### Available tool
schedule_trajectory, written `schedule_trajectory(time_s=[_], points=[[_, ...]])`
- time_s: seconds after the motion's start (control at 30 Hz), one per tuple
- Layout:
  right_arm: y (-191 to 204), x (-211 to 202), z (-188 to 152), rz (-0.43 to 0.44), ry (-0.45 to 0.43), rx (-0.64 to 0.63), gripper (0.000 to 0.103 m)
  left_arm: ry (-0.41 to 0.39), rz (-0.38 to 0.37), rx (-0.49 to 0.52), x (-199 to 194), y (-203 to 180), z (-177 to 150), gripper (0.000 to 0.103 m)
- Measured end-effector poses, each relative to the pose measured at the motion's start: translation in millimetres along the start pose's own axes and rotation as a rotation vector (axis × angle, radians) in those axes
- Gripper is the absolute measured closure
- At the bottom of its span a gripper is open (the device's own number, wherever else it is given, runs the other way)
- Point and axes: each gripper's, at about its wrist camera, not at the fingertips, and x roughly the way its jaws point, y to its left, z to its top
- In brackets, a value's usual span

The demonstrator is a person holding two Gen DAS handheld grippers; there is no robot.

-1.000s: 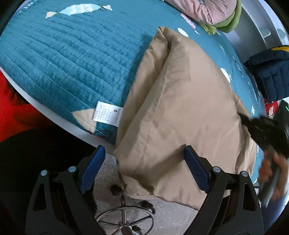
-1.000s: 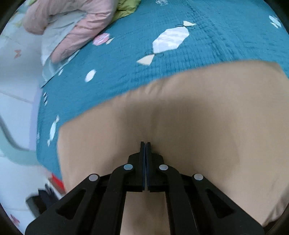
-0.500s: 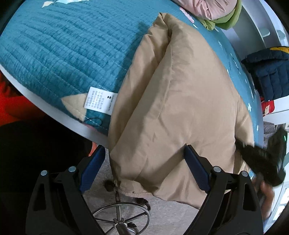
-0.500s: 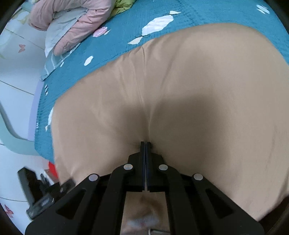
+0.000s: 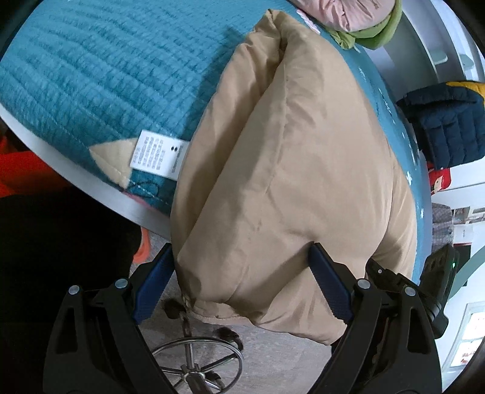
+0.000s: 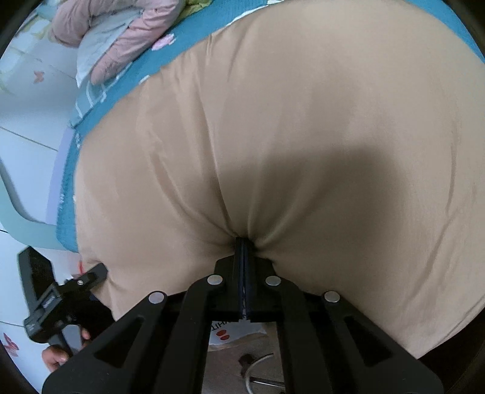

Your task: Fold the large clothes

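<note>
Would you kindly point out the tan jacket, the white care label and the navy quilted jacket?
tan jacket (image 5: 303, 169): left wrist view, smooth upper panel.
white care label (image 5: 156, 153): left wrist view, middle of printed tag.
navy quilted jacket (image 5: 448, 127): left wrist view, quilted front.

Your left wrist camera looks steeply down along its claw (image 5: 241, 283) at the near hem of the tan jacket (image 5: 303, 157), hanging over the edge of the teal quilt (image 5: 91, 75), with the floor below. Your right wrist camera sits closer, the jacket (image 6: 303, 121) filling its view. Both share the jacket, the quilt (image 6: 68, 221) and the pink clothes (image 5: 342, 12) at the far end.
</note>
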Motion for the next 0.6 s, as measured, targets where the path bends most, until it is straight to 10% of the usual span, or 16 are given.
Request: schedule_trajectory(time_s=[0.17,0.4,0.6], points=[[10,-15,-6,0.026,-0.053,-0.030,0.093,-0.003,-0.024,0.016,-1,-2,-4,0.028],[61,-33,-32,-0.029,-0.168,-0.278,0.069,-0.039,-0.054,0.087,-22,-22,-8,0.077],[103,-40,-62,0.016,-0.226,-0.451,0.056,-0.073,-0.140,0.088,-49,-38,-4,0.080]])
